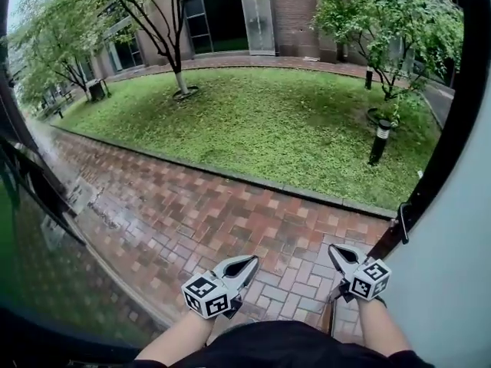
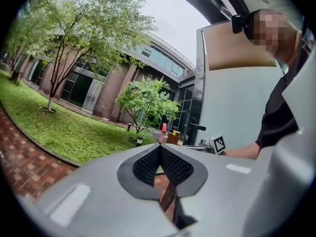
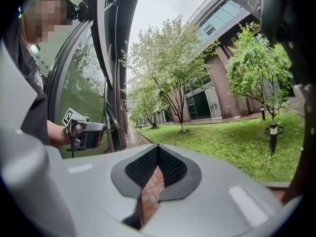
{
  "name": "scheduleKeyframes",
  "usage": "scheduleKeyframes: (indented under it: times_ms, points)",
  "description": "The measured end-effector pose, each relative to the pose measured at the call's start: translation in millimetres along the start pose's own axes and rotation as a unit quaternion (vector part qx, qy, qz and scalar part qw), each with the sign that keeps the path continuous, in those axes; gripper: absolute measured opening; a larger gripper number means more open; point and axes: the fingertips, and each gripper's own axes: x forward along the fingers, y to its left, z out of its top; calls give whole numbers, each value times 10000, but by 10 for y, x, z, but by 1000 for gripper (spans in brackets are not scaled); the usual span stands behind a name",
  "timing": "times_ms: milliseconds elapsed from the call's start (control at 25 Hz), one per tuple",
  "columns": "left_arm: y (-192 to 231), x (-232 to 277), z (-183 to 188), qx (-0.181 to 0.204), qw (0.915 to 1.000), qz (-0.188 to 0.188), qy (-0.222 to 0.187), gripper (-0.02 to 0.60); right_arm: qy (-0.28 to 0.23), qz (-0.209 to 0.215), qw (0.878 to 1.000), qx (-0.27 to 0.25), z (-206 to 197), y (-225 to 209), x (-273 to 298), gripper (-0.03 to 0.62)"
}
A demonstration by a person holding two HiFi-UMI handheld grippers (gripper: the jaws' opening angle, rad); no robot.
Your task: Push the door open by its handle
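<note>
Handle position decides this one. The black door handle point(image 1: 403, 222) sits by the edge of the pale door point(image 1: 453, 282), which already stands swung wide at the right of the opening. It lies ahead of and to the right of the right hand-held gripper point(image 1: 336, 251), near it but apart. The left gripper view shows it as a short lever sticking out level from the door's edge.

The left hand-held gripper point(image 1: 247, 265) is farther off, over the wet brick path point(image 1: 192, 213), so I'd judge any further push falls to the right hand. Both hand-held grippers have their jaws closed tip to tip and hold nothing.

I can read no brand or lettering anywhere. The only print is the square black-and-white markers on the cubes point(image 1: 373, 279).
</note>
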Motion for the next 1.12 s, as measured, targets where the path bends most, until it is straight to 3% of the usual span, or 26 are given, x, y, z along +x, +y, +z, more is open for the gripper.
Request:
scheduleKeyframes:
  times_ms: [240,480,640,800,880,1120]
  points:
    - [-308,-624,-7,139,9977,656,-63,-3,99,425,9990,78,-150,296,1,0]
    - [-557,-1093,34,172,9970,723,-210,-3,133,599,9980,-124,-154,782,-121,0]
    - [-846,-1532,-147,264,9987,373,-233,-3,98,459,9985,-278,-221,1285,-243,0]
    - [-1404,-2158,-539,526,9980,-302,174,-3,17,346,9989,-330,-332,2201,-506,0]
    - [-1635,-2529,-644,479,9969,-558,287,-3,-13,292,9993,-238,-410,2721,-703,0]
    - [-2002,-3439,-471,261,9950,-925,282,-4,-22,-5,9999,-141,-362,3944,-1336,0]
